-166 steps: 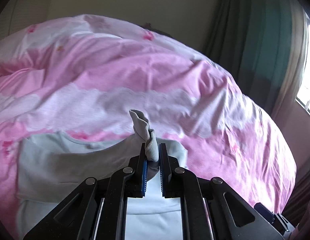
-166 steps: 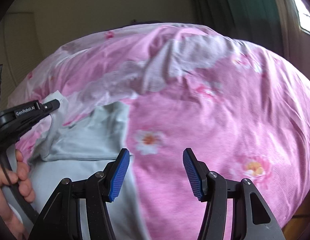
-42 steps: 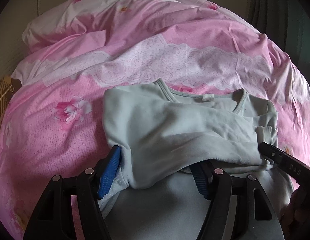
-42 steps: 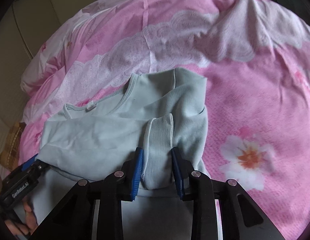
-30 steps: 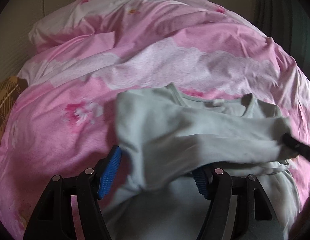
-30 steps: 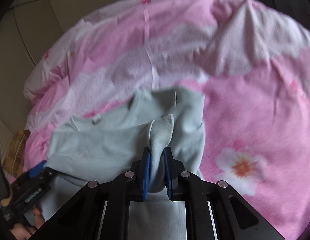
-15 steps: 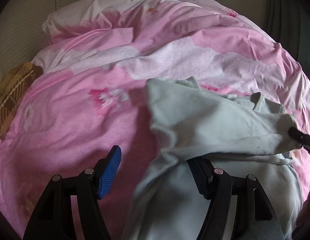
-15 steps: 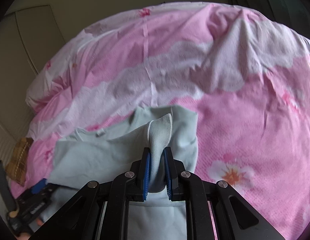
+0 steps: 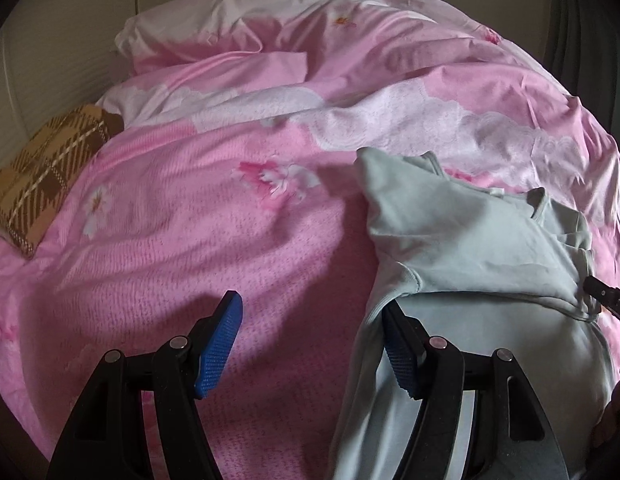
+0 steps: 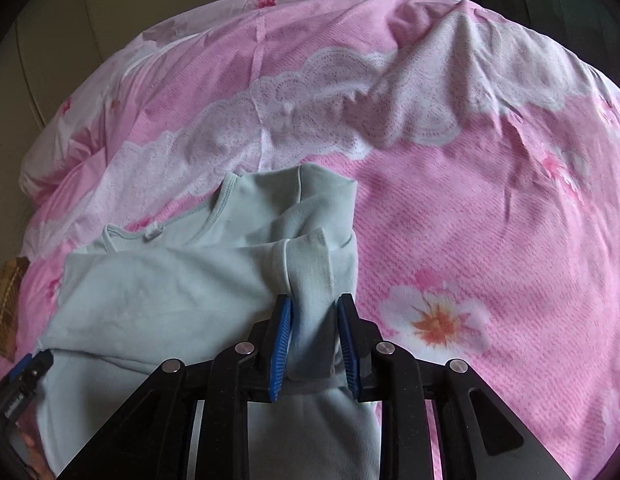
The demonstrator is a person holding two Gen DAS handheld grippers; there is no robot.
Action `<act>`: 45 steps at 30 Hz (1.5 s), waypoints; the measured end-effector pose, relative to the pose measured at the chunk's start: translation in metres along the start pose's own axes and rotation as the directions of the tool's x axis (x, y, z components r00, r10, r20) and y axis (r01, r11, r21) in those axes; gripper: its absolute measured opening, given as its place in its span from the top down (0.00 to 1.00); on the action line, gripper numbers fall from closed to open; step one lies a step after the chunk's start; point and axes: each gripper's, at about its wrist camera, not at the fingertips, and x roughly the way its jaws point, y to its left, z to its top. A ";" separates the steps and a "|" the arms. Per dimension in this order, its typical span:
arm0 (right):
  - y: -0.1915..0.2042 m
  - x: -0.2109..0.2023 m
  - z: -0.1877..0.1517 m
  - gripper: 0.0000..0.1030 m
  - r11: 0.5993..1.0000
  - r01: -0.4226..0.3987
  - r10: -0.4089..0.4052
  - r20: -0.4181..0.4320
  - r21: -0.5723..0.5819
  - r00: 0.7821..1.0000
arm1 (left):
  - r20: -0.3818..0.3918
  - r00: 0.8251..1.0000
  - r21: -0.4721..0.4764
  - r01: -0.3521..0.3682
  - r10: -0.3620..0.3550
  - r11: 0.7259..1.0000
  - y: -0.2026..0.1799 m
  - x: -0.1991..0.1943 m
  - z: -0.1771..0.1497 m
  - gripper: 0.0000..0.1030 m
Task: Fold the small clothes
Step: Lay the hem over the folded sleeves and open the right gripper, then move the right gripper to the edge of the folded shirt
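A small pale green long-sleeved top point(image 9: 469, 248) lies on the pink quilt with one sleeve folded across its chest. It also shows in the right wrist view point(image 10: 170, 292). My left gripper point(image 9: 313, 344) is open and empty; its right finger point(image 9: 401, 356) touches the top's left edge. My right gripper point(image 10: 313, 340) has its jaws partly apart around the sleeve cuff point(image 10: 310, 268), which sits loosely between them. The tip of the left gripper point(image 10: 26, 372) shows at the lower left of the right wrist view.
The pink flowered quilt point(image 9: 190, 220) with white lace bands covers the bed. A brown plaid cushion point(image 9: 42, 168) lies at its left edge. A wall is behind the bed, and dark curtains hang at the far right.
My right gripper, shut on the sleeve cuff half a second ago, has opened partway and the cuff has settled on the top. My left gripper has shifted left, off the garment.
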 end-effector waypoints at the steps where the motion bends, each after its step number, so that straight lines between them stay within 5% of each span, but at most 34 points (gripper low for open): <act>1: 0.000 -0.001 -0.002 0.70 1.000 0.007 -0.007 -0.001 -0.004 1.000 | -0.002 1.000 0.000 0.005 -0.005 1.000 0.000 0.000 -0.001 0.34; 13: 0.013 -0.041 -0.003 0.55 0.998 -0.014 0.021 0.122 -0.057 0.992 | 0.061 0.982 0.073 0.176 -0.181 0.982 -0.031 -0.037 0.017 0.29; 20: 0.027 -0.018 -0.001 0.56 0.986 -0.146 0.149 0.042 -0.075 0.988 | 0.026 0.948 0.144 0.309 -0.316 0.940 -0.073 -0.007 0.038 0.29; 25: 0.011 0.002 -0.005 0.55 0.990 -0.143 0.142 -0.038 -0.011 0.989 | -0.063 0.972 0.105 0.232 -0.226 0.967 -0.067 0.030 0.029 0.28; 30: 0.000 0.006 -0.005 0.56 0.983 -0.178 0.180 -0.048 0.043 0.982 | -0.081 0.969 0.049 0.236 -0.232 0.970 -0.049 0.037 0.024 0.25; 38: 0.015 -0.051 -0.014 0.56 0.994 -0.092 0.093 0.025 -0.060 0.995 | -0.040 0.979 0.105 0.202 -0.199 0.974 -0.031 -0.023 0.006 0.26; 45: 0.005 -0.135 -0.070 0.46 0.993 0.021 -0.007 0.119 -0.114 0.993 | -0.019 0.988 0.132 0.155 -0.154 0.979 0.002 -0.094 -0.046 0.26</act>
